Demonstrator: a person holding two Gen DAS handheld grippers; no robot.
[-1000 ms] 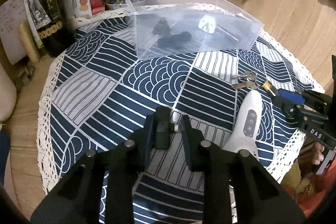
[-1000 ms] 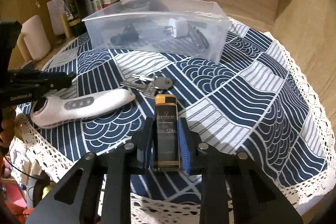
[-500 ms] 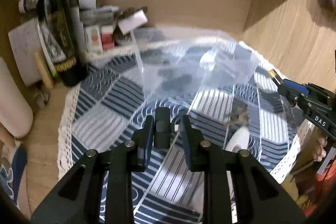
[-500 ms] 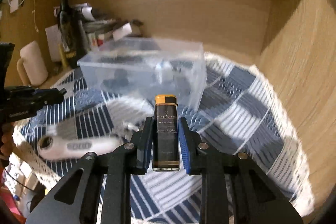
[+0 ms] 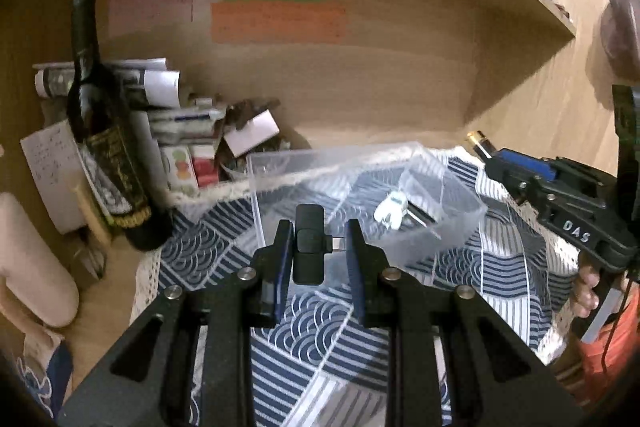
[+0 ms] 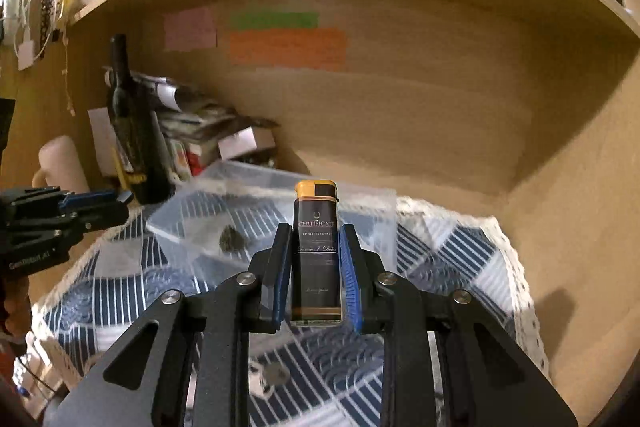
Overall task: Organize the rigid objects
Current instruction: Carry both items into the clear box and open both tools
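My left gripper (image 5: pixel 318 241) is shut on a small black adapter with a metal plug (image 5: pixel 309 245) and holds it in the air in front of the clear plastic bin (image 5: pixel 460 203). My right gripper (image 6: pixel 314 247) is shut on a black lighter with a yellow cap (image 6: pixel 316 247), raised above the cloth, with the bin (image 6: pixel 372 203) just beyond it. The bin holds a white plug (image 5: pixel 392 207) and a dark object (image 6: pixel 231 239). The right gripper also shows at the right of the left wrist view (image 5: pixel 486 151); the left gripper at the left of the right wrist view (image 6: pixel 124 201).
A blue-and-white patterned cloth (image 5: pixel 472 267) covers the wooden desk. A dark wine bottle (image 5: pixel 106 143), stacked papers and boxes (image 5: pixel 192 131) stand at the back left. A pale cylinder (image 5: pixel 28 259) is at far left. Wooden walls (image 6: pixel 560 187) close the back and right.
Both grippers have risen from the cloth with their objects and tilted up toward the bin. The keys and white remote have dropped out of view.
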